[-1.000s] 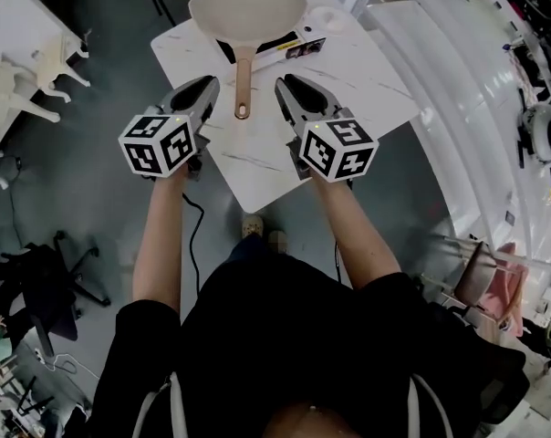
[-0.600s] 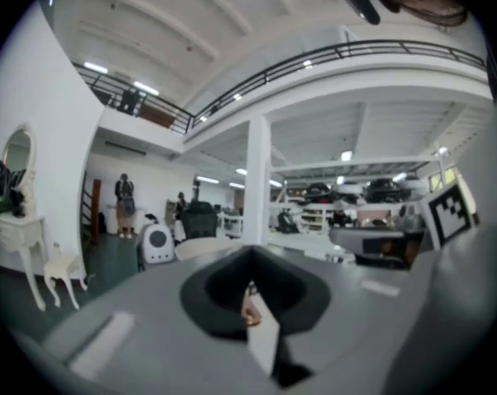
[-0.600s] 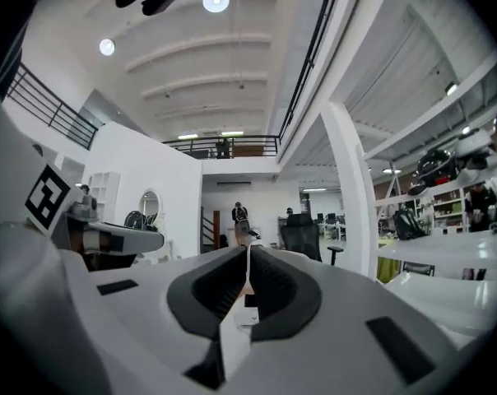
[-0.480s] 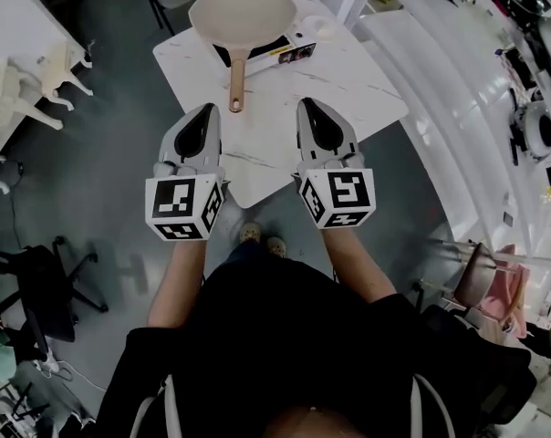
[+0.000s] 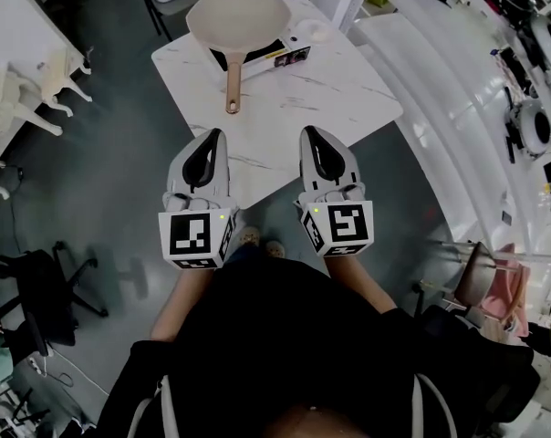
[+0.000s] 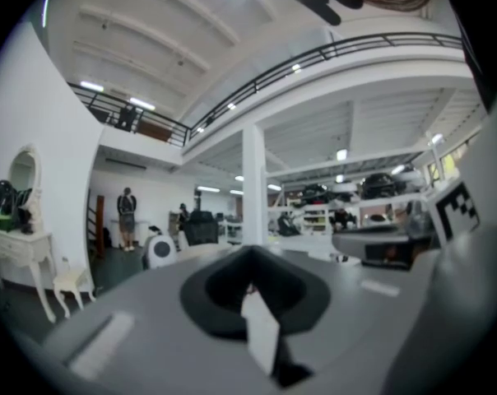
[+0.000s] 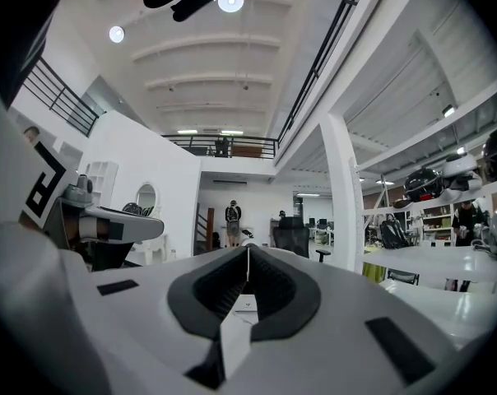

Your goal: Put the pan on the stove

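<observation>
We find the left gripper [image 5: 215, 137] and right gripper [image 5: 311, 135] both fully closed and empty, over the table's [image 5: 294, 108] near edge. The pan [image 5: 239, 18] rests on the stove [image 5: 274, 53], far side.

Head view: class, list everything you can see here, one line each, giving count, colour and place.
table: one, white marbled, centre
pan: one, cream with brown handle, on the stove at the table's far edge
stove: one, black, under the pan
office chair: one, black, floor at lower left
left gripper: one, grey, jaws shut and empty, over the table's near edge
right gripper: one, grey, jaws shut and empty, alongside the left gripper
</observation>
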`<action>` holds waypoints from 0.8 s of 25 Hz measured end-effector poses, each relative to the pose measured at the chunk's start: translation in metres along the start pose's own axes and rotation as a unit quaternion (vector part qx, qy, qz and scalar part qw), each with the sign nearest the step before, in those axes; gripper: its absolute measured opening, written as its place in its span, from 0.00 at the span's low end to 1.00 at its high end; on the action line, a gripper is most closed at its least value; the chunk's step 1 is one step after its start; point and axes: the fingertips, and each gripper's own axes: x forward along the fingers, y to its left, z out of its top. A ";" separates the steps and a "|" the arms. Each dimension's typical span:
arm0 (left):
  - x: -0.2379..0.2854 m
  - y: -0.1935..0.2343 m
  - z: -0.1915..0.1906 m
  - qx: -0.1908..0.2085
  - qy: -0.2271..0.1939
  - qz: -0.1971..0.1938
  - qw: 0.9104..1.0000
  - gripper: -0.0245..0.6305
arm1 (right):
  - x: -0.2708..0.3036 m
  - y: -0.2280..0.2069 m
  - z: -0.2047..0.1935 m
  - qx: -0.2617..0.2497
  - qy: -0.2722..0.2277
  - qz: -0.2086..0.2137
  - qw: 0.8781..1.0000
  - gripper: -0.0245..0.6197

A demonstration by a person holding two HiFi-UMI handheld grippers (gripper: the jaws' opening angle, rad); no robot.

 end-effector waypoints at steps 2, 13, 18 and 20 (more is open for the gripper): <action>-0.001 -0.003 -0.002 -0.004 0.002 -0.004 1.000 0.05 | -0.004 0.001 0.000 -0.003 0.000 -0.002 1.000 0.07; 0.001 -0.004 -0.010 -0.005 0.013 -0.007 1.000 0.05 | -0.003 0.010 -0.002 -0.010 -0.001 0.014 1.000 0.07; 0.003 -0.002 -0.012 -0.002 0.015 -0.008 1.000 0.05 | 0.000 0.009 -0.004 -0.005 0.001 0.013 1.000 0.07; 0.004 0.000 -0.012 -0.002 0.015 -0.008 1.000 0.05 | 0.001 0.009 -0.005 -0.004 0.002 0.013 1.000 0.07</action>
